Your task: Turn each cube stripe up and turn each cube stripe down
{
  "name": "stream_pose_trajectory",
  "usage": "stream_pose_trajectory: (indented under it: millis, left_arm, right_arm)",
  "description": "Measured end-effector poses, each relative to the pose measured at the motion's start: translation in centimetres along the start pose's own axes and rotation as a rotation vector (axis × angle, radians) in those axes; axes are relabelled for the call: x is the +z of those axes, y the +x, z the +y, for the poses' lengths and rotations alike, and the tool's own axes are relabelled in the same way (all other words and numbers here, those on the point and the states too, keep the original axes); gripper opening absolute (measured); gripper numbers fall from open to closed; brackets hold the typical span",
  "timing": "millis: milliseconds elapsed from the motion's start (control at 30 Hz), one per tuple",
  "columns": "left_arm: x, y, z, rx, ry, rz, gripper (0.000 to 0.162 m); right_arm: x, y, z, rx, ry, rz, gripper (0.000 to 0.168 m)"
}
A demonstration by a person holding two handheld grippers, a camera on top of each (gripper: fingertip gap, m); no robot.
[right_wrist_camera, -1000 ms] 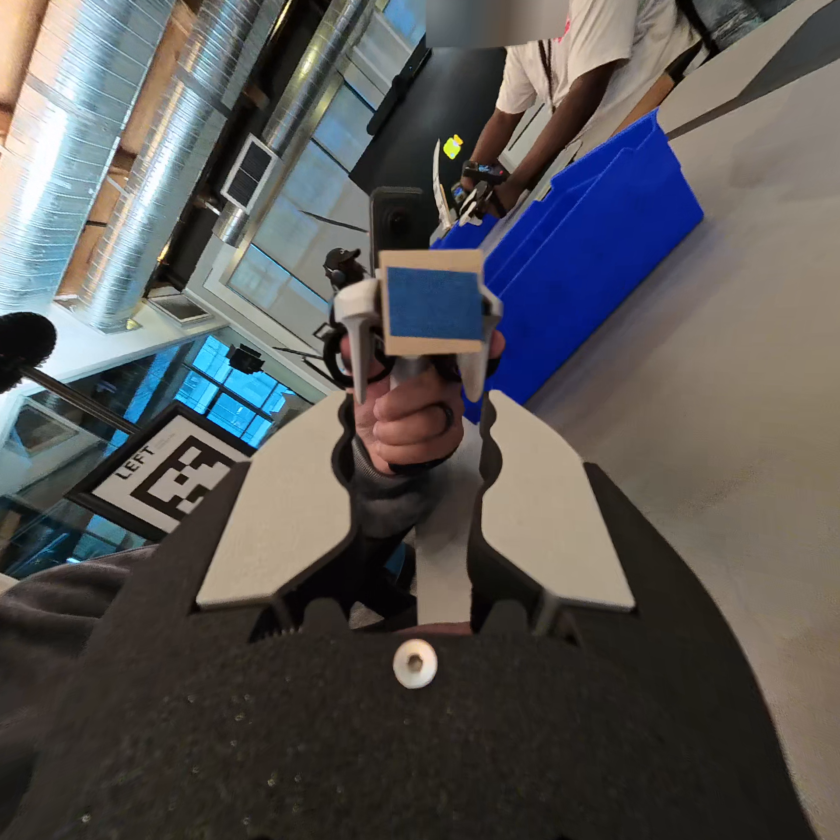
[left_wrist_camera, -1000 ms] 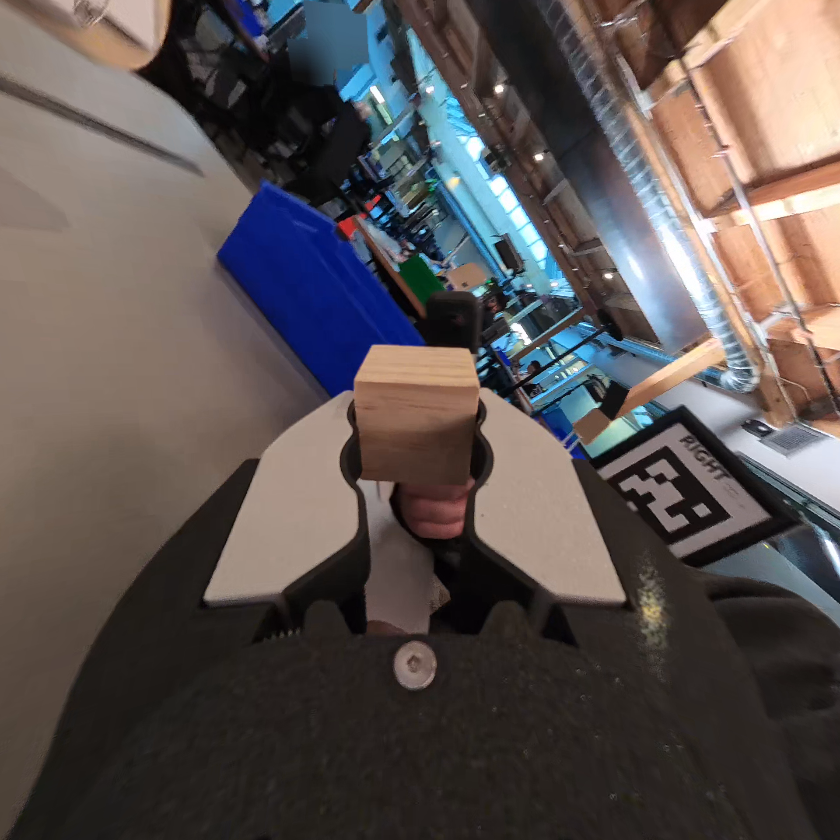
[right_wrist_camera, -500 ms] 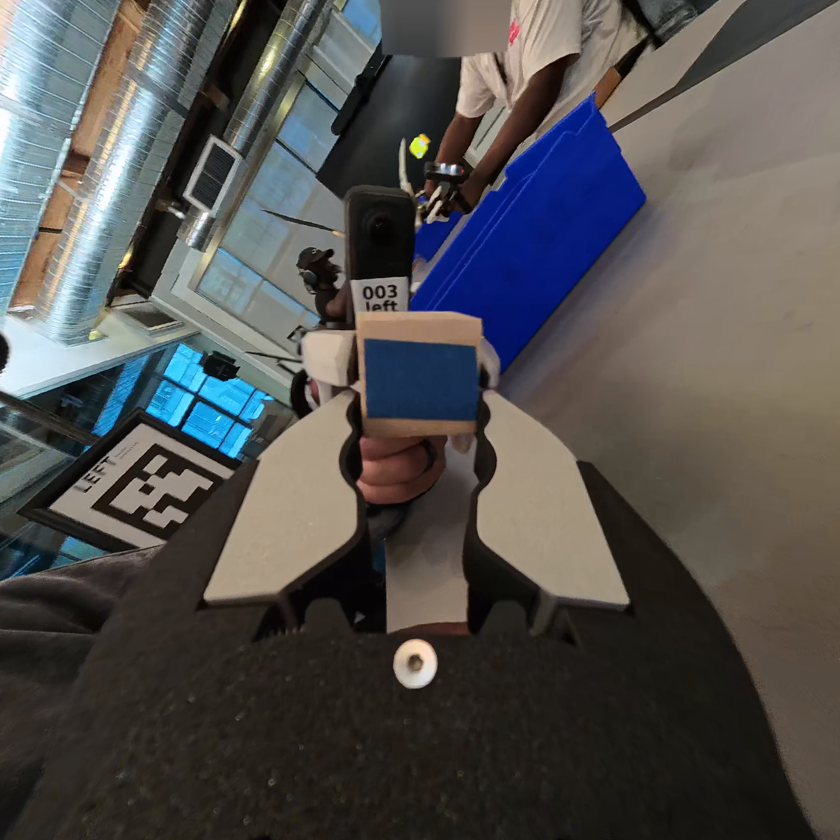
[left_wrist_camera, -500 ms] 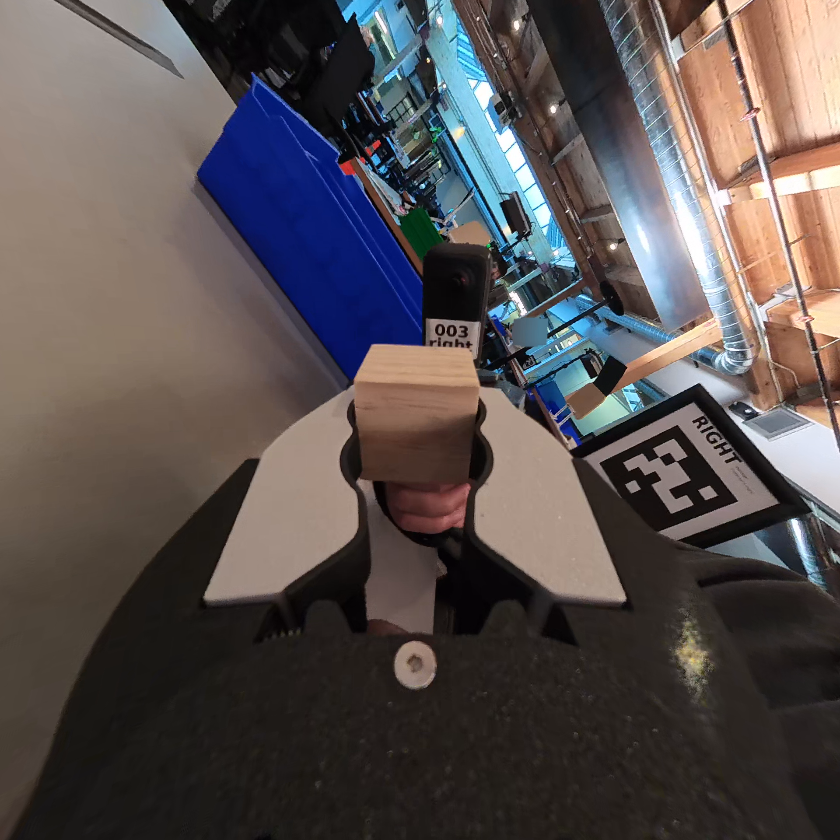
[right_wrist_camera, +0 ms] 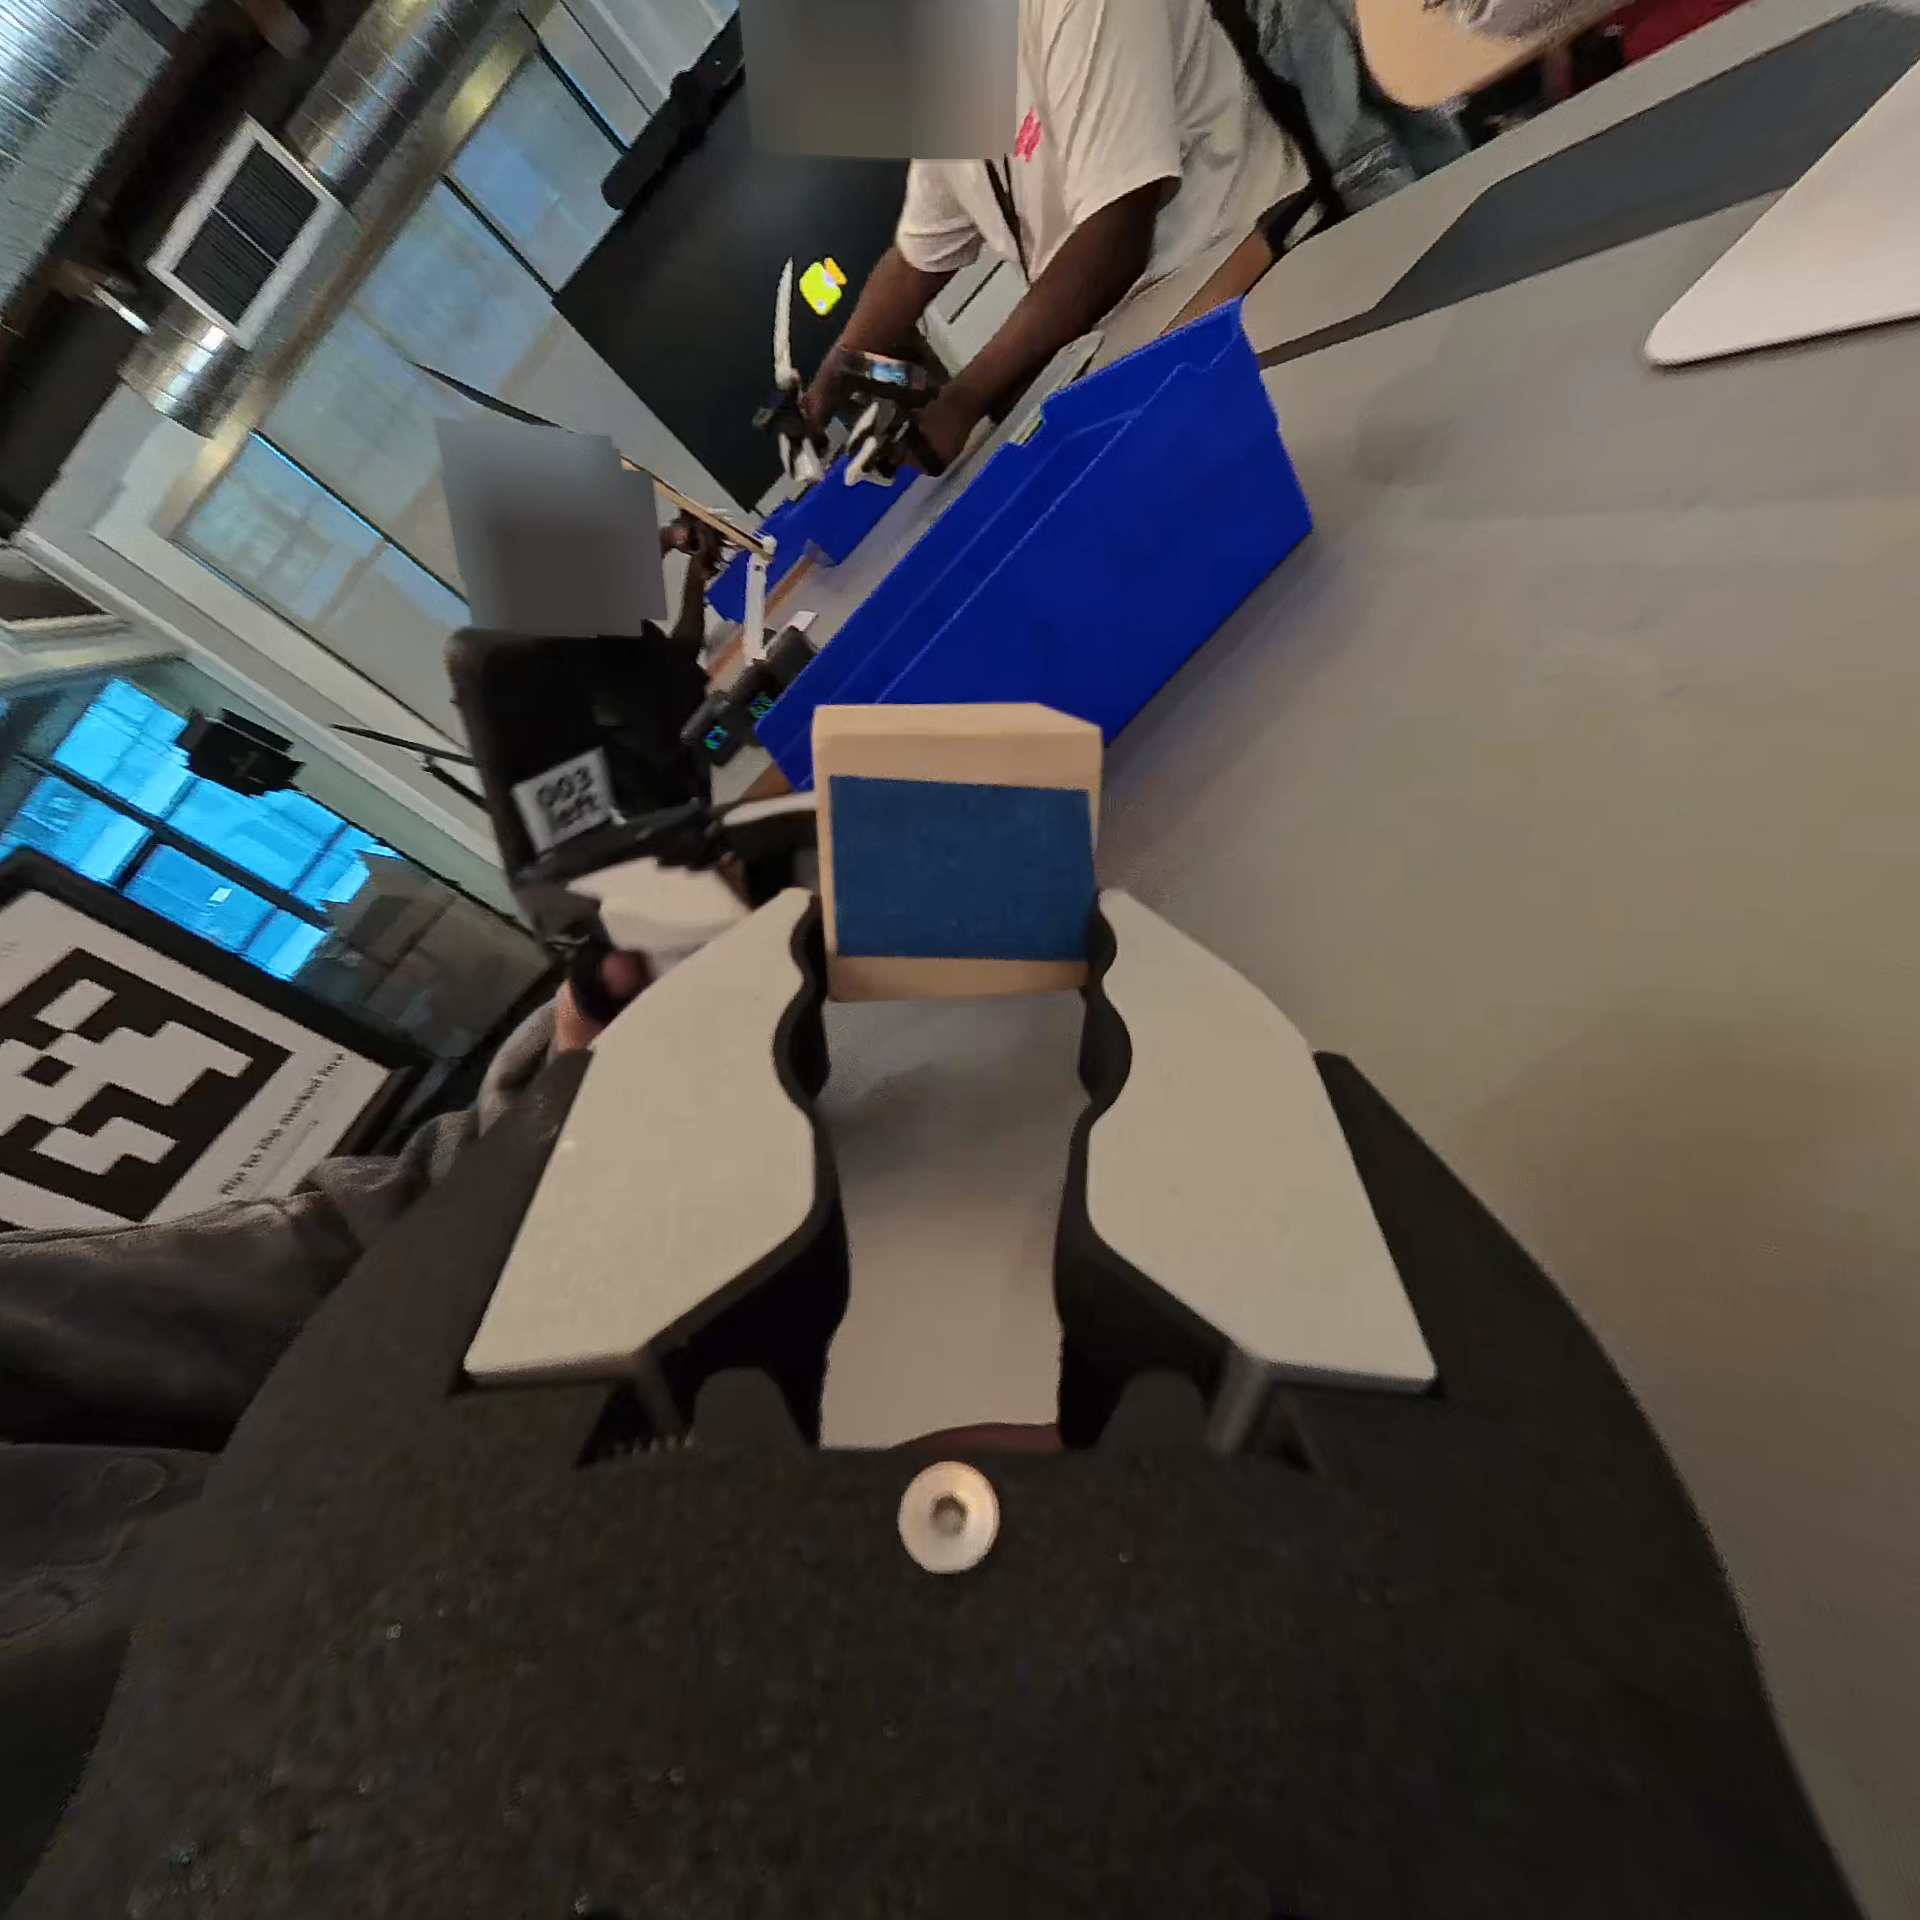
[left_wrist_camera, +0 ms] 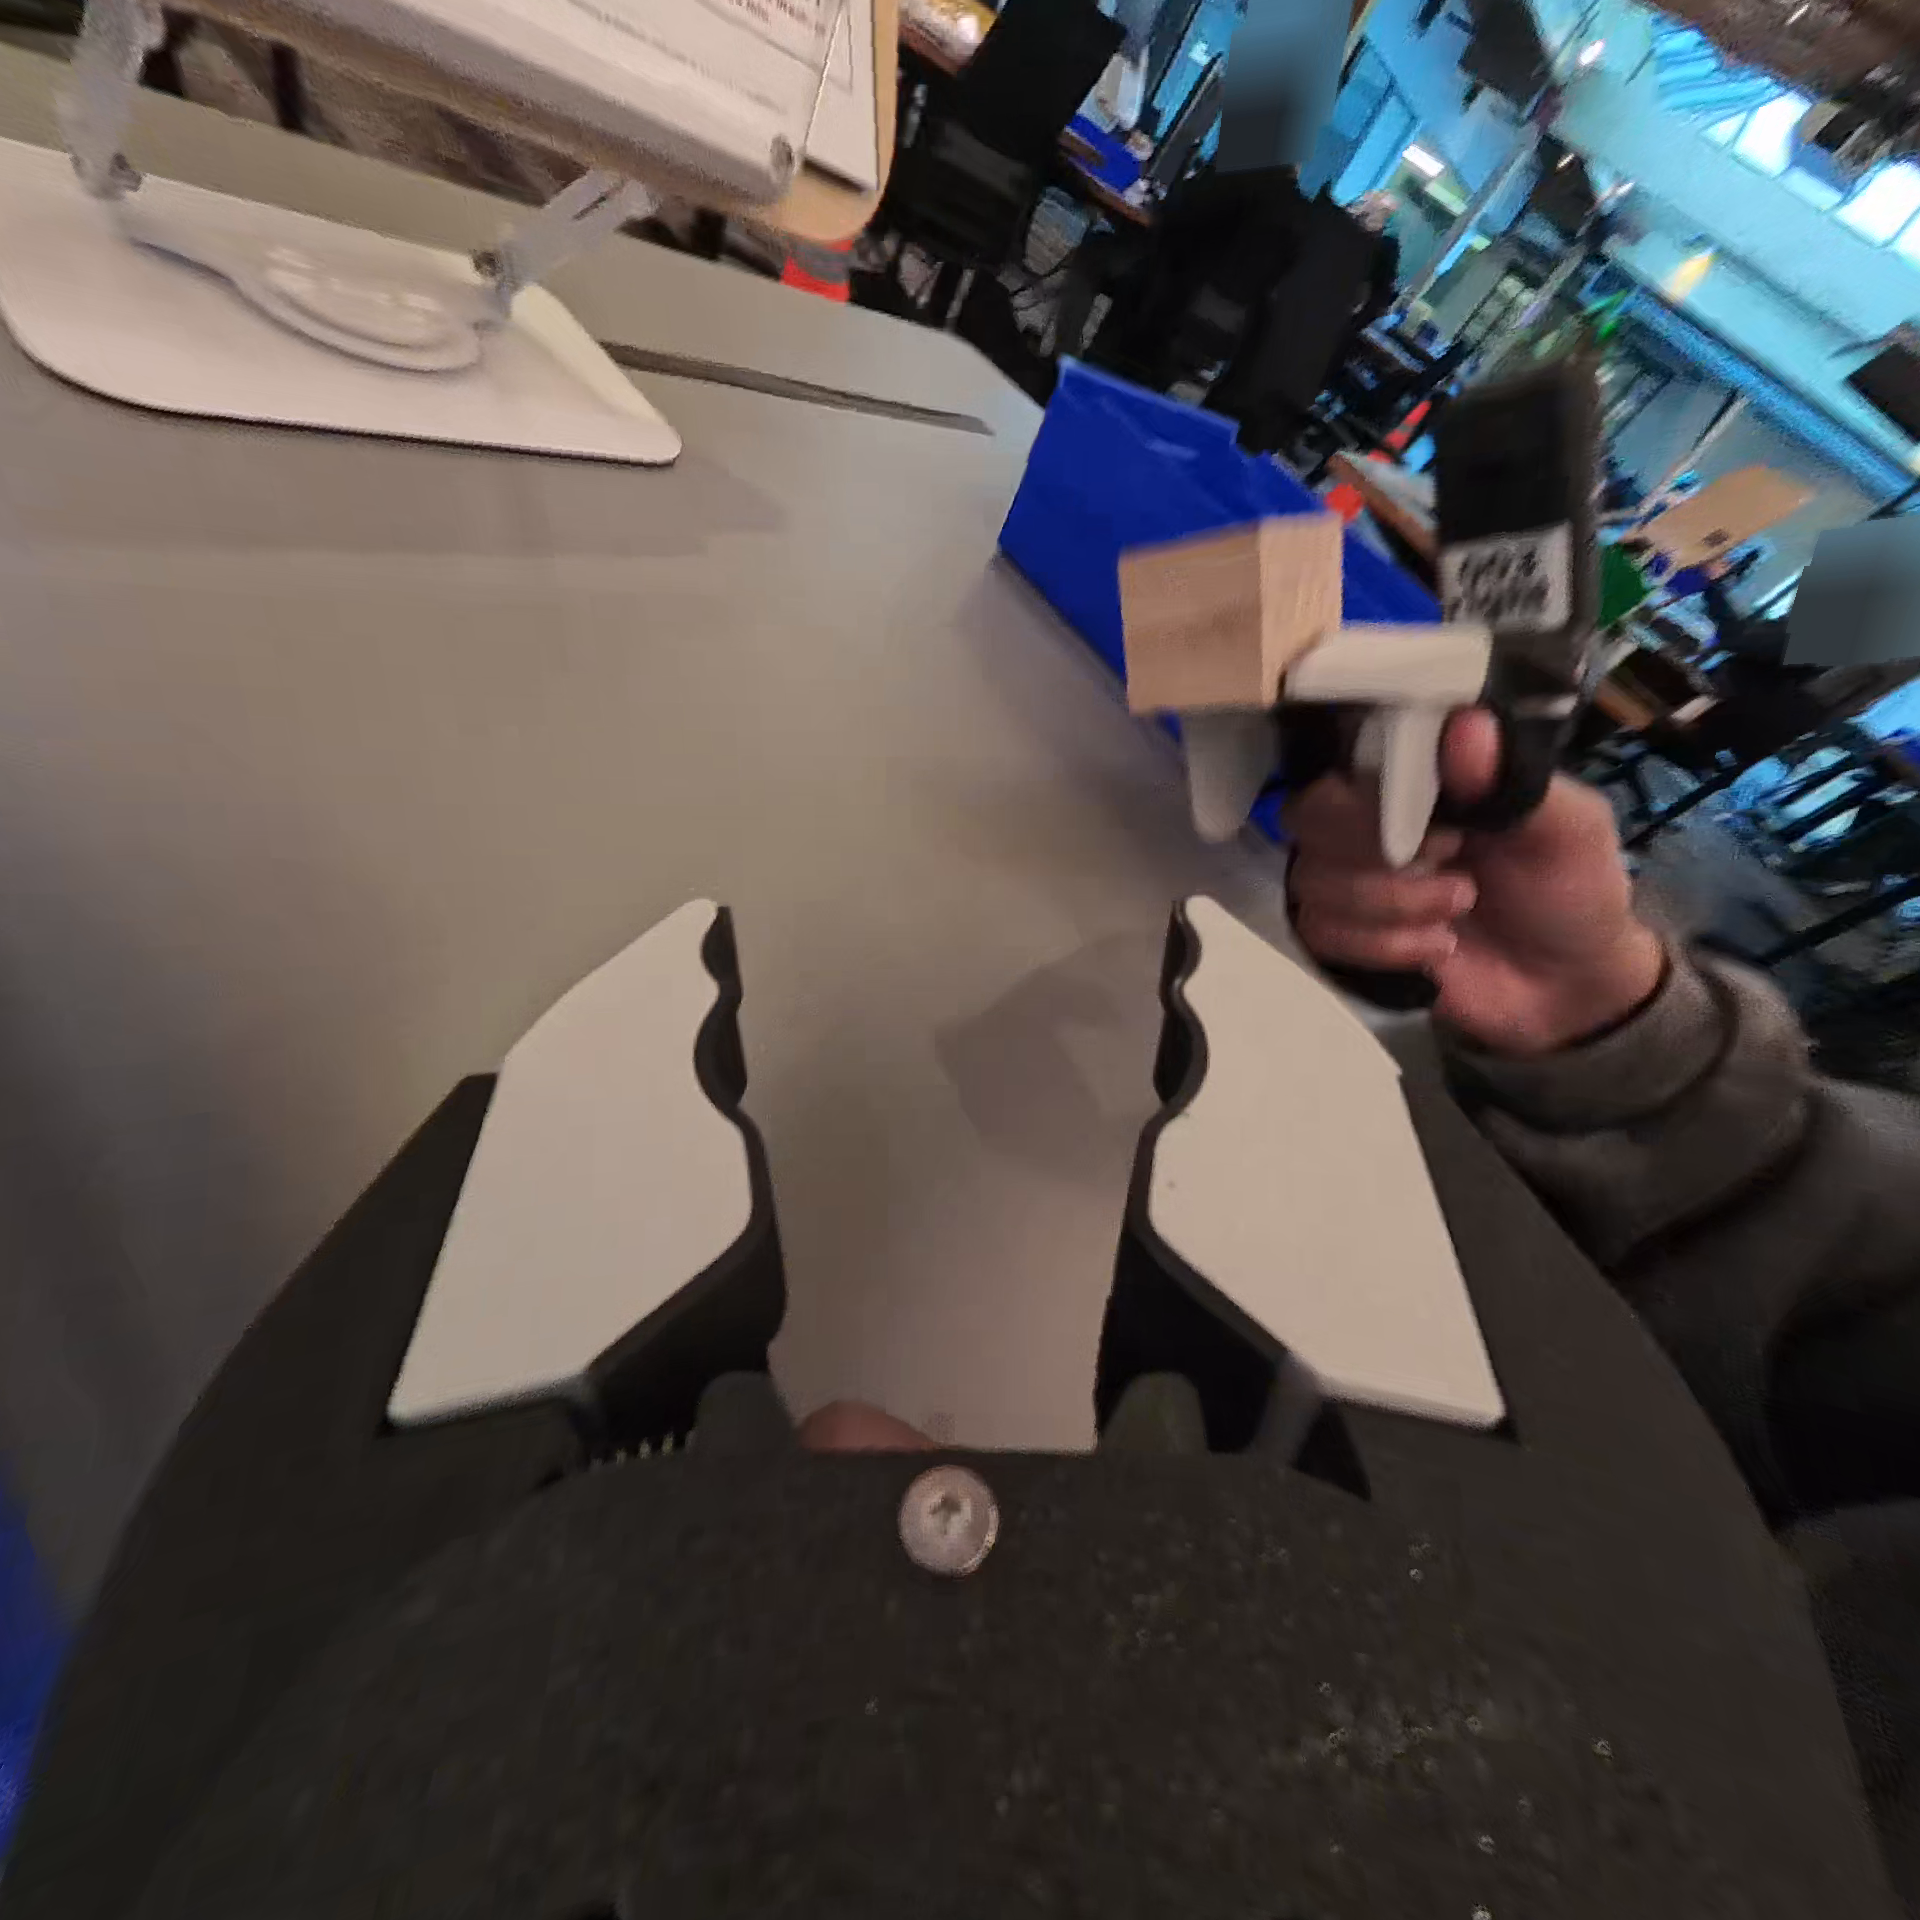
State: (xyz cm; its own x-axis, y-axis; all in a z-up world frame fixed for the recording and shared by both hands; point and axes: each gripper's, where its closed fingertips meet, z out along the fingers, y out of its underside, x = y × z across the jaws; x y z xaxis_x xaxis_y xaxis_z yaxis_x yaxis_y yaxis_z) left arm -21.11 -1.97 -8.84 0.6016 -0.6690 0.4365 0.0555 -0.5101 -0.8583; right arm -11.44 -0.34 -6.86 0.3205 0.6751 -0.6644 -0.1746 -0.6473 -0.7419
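Observation:
A wooden cube [right_wrist_camera: 956, 748] with a blue stripe [right_wrist_camera: 961, 868] sits between my right gripper's [right_wrist_camera: 956, 904] pads, which press on its two sides. The stripe faces the right wrist camera. In the left wrist view the same cube [left_wrist_camera: 1226, 623] shows plain wood faces, held in the air by the right gripper's fingers [left_wrist_camera: 1392, 665] above the grey table [left_wrist_camera: 416, 727]. My left gripper [left_wrist_camera: 951, 914] is open wide and empty, with only the table between its fingers. It also shows at the left in the right wrist view [right_wrist_camera: 665, 883], drawn away from the cube.
A blue bin [left_wrist_camera: 1143, 499] stands at the table's far edge; it also shows in the right wrist view [right_wrist_camera: 1091, 582]. A white stand [left_wrist_camera: 312, 343] sits at the far left. A person [right_wrist_camera: 1060, 156] works at the table beyond. A black-and-white marker board [right_wrist_camera: 125, 1081] is at the left.
The cube passed from my left gripper to my right. The right pads closed on it, then the left jaws opened and drew back, tilting down toward the table.

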Motion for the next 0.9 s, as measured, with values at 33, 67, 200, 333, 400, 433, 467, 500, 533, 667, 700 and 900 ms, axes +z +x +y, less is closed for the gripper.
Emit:
stream_pose_trajectory:
  millis: [33, 67, 200, 333, 400, 433, 467, 500, 533, 667, 700, 900]
  left_arm:
    - [-0.5, 0.2, 0.9, 0.026, -0.013, -0.016, 0.077]
    - [-0.9, 0.3, 1.5, 0.053, -0.025, -0.023, 0.076]
    - [-1.4, 0.7, 1.3, 0.151, -0.034, -0.033, 0.071]
    - [-1.0, 1.0, 1.6, 0.172, -0.047, -0.017, 0.067]
    - [-0.6, 0.9, 1.9, 0.16, -0.059, -0.017, 0.064]
    - [-0.4, 1.1, 2.1, 0.156, -0.069, -0.003, 0.064]
    - [-0.2, 1.3, 2.4, 0.153, -0.086, 0.013, 0.064]
    - [0.0, 1.4, 2.6, 0.148, -0.096, 0.022, 0.065]
    - [0.1, 1.5, 2.7, 0.146, -0.098, 0.026, 0.065]
    - [0.5, 1.7, 3.7, 0.159, -0.15, 0.036, 0.064]
    - [0.5, 1.8, 3.8, 0.172, -0.15, 0.032, 0.064]
    - [0.1, 1.8, 3.8, 0.298, -0.137, -0.029, 0.064]
  right_arm:
    - [-0.2, 0.0, -0.3, -0.027, -0.001, 0.017, 0.046]
    - [-0.5, -0.2, -0.7, -0.063, -0.004, 0.035, 0.046]
    - [-8.7, -2.8, -10.3, -0.411, 0.114, 0.286, 0.046]
    - [-22.0, -2.5, -17.0, -0.487, 0.178, 0.725, 0.046]
    - [-26.7, 2.3, -15.2, -0.412, 0.04, 1.0, 0.046]
    - [-28.0, 5.1, -13.1, -0.313, -0.081, 1.068, 0.046]
    - [-28.6, 7.5, -11.2, -0.235, -0.175, 1.101, 0.046]
    - [-28.7, 9.6, -9.7, -0.177, -0.236, 1.117, 0.046]
    - [-28.5, 11.3, -8.1, -0.124, -0.288, 1.12, 0.046]
    - [-27.0, 16.1, -3.5, -0.024, -0.498, 1.142, 0.047]
    - [-26.6, 16.8, -3.1, -0.023, -0.519, 1.152, 0.047]
    - [-25.6, 19.7, -1.4, -0.001, -0.607, 1.21, 0.046]
